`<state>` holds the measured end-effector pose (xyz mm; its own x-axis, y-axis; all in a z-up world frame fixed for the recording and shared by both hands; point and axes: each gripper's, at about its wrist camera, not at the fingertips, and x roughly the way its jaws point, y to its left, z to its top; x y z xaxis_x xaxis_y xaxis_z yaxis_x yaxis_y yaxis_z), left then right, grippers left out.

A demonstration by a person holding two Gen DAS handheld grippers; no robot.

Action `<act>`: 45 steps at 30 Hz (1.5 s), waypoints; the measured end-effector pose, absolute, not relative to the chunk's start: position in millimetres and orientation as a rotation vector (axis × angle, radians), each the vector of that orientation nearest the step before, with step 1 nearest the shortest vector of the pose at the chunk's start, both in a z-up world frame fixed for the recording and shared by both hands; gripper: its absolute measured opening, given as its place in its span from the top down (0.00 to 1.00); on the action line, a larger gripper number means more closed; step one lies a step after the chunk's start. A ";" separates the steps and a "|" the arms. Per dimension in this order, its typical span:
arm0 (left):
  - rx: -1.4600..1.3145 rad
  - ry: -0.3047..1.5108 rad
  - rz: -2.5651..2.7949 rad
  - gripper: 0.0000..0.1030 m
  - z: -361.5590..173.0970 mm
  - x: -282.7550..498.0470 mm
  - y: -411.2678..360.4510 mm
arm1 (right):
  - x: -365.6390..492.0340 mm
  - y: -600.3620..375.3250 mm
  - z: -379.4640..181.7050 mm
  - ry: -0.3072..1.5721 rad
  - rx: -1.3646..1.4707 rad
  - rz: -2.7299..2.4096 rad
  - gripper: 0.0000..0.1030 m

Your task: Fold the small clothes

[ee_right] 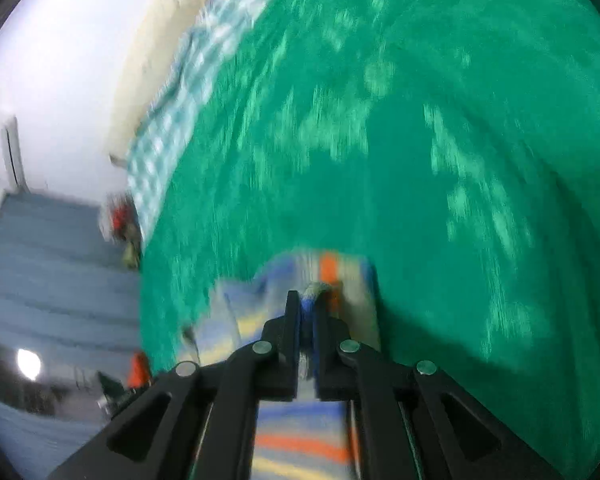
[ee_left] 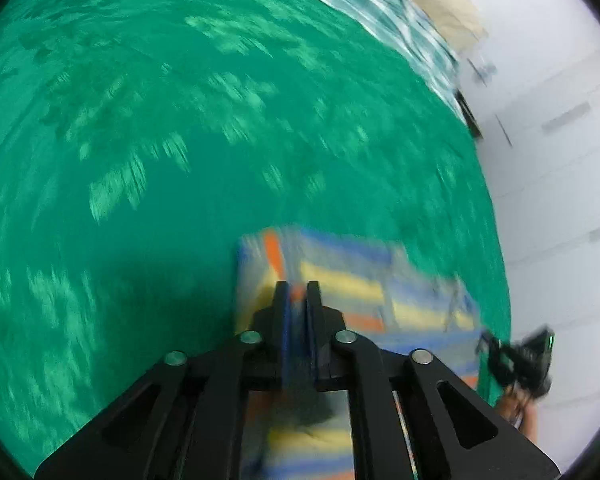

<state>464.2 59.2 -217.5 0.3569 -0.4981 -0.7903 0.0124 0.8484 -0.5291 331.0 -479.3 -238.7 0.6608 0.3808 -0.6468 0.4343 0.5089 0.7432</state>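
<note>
The striped garment (ee_left: pixel 340 280) hangs straight ahead of both sets of fingers, low over the green bedcover (ee_left: pixel 180 120), its long edge strung between my two hands, so neither is nearer. My left gripper (ee_left: pixel 298 294) is nearly closed, pinching one end; my right gripper (ee_right: pixel 308 304) likewise pinches the other end (ee_right: pixel 300 280). Everything is blurred; I can read no label or writing.
</note>
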 end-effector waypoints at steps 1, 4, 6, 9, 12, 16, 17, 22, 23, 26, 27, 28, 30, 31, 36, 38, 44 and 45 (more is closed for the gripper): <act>-0.534 1.120 -0.314 0.91 -215.0 474.6 67.9 | 332.0 -482.9 -238.4 0.858 1.077 -0.064 0.86; -0.656 1.029 -0.262 0.74 -205.0 491.5 89.0 | 332.3 -489.4 -231.0 0.808 1.041 -0.108 0.84; -0.628 1.003 -0.251 0.72 -195.3 492.8 92.1 | 327.7 -490.1 -218.4 0.801 0.958 -0.140 0.84; -0.466 0.974 -0.284 0.69 -177.3 472.9 88.2 | 318.2 -478.8 -192.0 0.825 0.766 -0.159 0.82; -0.304 0.990 -0.398 0.63 -170.0 432.8 70.0 | 319.2 -443.7 -177.8 0.962 0.581 -0.046 0.82; -0.120 1.168 -0.628 0.57 -193.2 401.7 18.4 | 345.2 -371.4 -203.4 1.302 0.446 0.197 0.77; -0.083 1.203 -0.651 0.56 -203.0 403.0 2.6 | 358.6 -361.5 -216.0 1.365 0.449 0.208 0.78; -0.202 1.133 -0.509 0.58 -211.6 457.9 -24.1 | 392.6 -371.4 -176.0 0.964 0.448 -0.029 0.75; -0.246 1.086 -0.479 0.53 -203.3 462.8 -17.7 | 389.4 -376.4 -163.6 0.902 0.489 -0.029 0.75; -0.339 0.982 -0.459 0.40 -175.7 459.7 7.1 | 371.4 -370.1 -144.6 0.889 0.441 0.013 0.73; -0.306 0.954 -0.480 0.40 -167.4 448.2 12.5 | 361.2 -361.7 -141.4 0.904 0.377 0.033 0.70; -0.268 0.942 -0.498 0.40 -163.6 436.1 14.4 | 349.5 -356.0 -141.9 0.920 0.333 0.052 0.67; -0.141 0.943 -0.536 0.40 -164.8 396.5 16.7 | 328.2 -335.9 -150.3 0.977 0.254 0.113 0.65; -0.094 0.956 -0.550 0.40 -169.6 380.4 18.4 | 307.2 -323.8 -157.6 1.010 0.226 0.159 0.65; 0.186 1.161 -0.405 0.58 -247.7 312.0 30.6 | 235.2 -314.2 -218.4 1.191 0.159 0.149 0.71; 0.137 1.135 -0.395 0.59 -254.2 296.5 48.2 | 208.4 -327.4 -216.0 1.170 0.241 0.134 0.74; 0.068 1.044 -0.407 0.45 -209.8 268.0 49.7 | 200.6 -322.6 -169.6 1.027 0.228 0.074 0.58; 0.064 1.014 -0.422 0.43 -203.7 262.1 40.9 | 205.9 -319.6 -170.9 1.025 0.232 0.077 0.58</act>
<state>262.1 40.9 -203.7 0.4557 -0.3126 -0.8334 0.3708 0.9179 -0.1415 205.9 -319.6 -170.9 0.5186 0.1715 -0.8377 0.0452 0.9728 0.2271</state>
